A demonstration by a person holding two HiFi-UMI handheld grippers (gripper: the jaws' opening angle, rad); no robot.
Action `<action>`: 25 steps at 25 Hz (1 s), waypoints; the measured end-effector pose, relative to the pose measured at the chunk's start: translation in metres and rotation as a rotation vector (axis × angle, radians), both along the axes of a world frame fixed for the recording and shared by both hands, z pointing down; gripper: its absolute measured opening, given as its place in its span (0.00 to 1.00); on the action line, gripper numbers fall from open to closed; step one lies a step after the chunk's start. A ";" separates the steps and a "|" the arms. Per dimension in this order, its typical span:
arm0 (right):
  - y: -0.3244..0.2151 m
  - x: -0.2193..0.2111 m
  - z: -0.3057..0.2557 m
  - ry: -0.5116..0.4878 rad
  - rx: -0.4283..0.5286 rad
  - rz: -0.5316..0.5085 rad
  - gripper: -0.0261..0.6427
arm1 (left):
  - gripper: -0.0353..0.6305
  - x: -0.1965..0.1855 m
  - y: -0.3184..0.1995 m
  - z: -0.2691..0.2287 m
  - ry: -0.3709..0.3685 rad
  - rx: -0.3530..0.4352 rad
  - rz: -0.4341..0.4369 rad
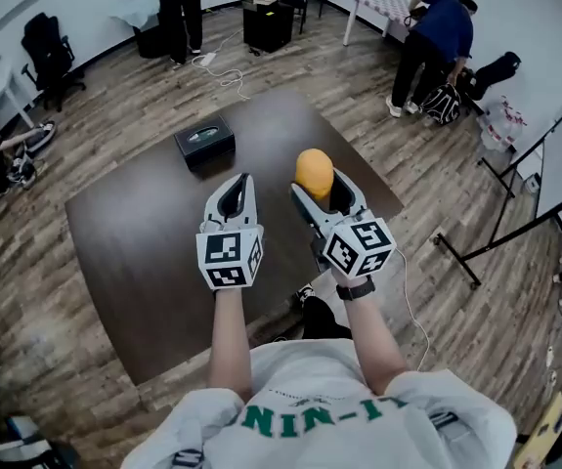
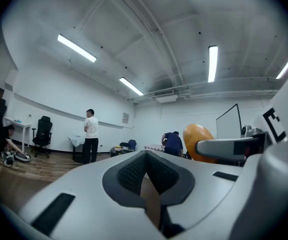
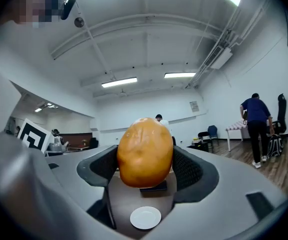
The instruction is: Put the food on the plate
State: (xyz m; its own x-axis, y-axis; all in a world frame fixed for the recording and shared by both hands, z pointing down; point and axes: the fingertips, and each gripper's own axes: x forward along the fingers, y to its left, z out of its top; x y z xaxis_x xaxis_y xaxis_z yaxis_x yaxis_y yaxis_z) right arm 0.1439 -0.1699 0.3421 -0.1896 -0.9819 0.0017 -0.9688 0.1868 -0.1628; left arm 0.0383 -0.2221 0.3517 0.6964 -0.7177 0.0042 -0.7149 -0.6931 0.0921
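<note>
Clamping orange food (image 3: 145, 151), the right tongs (image 1: 323, 193) tilt upward.

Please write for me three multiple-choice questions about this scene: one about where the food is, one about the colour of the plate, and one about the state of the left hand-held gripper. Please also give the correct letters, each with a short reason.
1. Where is the orange-yellow food?
A) on the plate
B) between the jaws of the right hand-held gripper
C) on the black box

2. What colour is the plate?
A) white
B) blue
C) red

3. How do the jaws of the left hand-held gripper stand?
A) together, holding nothing
B) closed on the food
C) wide apart

Answers:
1 B: in the right gripper view, the jaws press on the food from both sides.
2 A: the plate shows white on the brown table, below the food.
3 A: in the left gripper view, the jaws meet with nothing between them.
</note>
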 end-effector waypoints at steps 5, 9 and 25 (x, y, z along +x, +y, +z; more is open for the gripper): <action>-0.077 -0.021 0.013 -0.011 -0.024 -0.170 0.55 | 0.07 -0.025 -0.054 0.008 -0.017 0.005 -0.163; -0.125 -0.042 0.012 0.016 -0.034 -0.291 0.55 | 0.07 -0.045 -0.086 0.008 -0.050 0.031 -0.280; -0.229 -0.084 0.125 0.068 -0.255 -0.501 0.55 | 0.07 -0.081 -0.165 0.096 -0.065 -0.106 -0.486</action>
State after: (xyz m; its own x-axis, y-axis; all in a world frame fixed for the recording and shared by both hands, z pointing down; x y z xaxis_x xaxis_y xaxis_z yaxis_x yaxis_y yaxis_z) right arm 0.0595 -0.3986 0.4673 -0.6236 -0.7389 0.2552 -0.7817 0.5895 -0.2033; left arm -0.0431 -0.3874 0.4474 0.2777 -0.9523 0.1269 -0.9593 -0.2679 0.0887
